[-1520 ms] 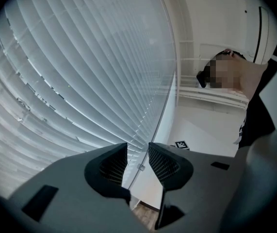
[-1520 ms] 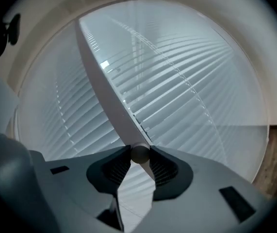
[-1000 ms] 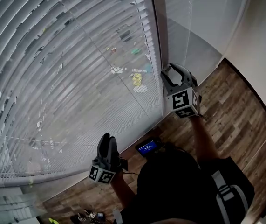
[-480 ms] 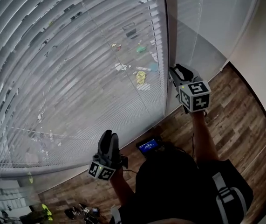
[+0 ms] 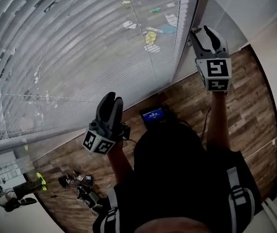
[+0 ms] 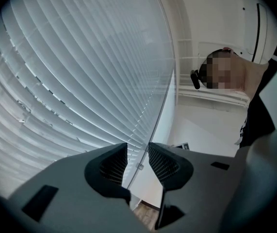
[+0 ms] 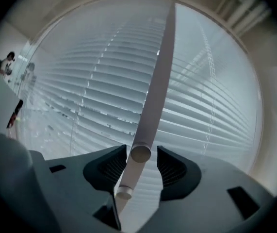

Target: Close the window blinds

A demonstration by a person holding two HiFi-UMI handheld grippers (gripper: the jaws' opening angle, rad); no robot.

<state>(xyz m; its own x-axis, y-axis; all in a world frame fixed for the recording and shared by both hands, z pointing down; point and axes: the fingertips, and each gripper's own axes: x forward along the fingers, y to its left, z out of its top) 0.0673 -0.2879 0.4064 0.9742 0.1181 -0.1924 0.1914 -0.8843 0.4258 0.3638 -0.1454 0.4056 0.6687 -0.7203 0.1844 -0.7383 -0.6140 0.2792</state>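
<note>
The tilt wand [image 7: 155, 96] hangs straight ahead of the right gripper [image 7: 142, 155]. Its blunt lower end sits between the parted jaws with a gap on each side, so nothing is clamped, and its long axis climbs toward 12 to 1 o'clock across the window blinds [image 5: 80, 57]. This gripper, at 1 o'clock in the head view, is nearest the wand and looks best placed to close on it and twist. The left gripper [image 5: 110, 100], low at 8 o'clock, has its jaws narrowly apart and holds nothing. No container shows.
</note>
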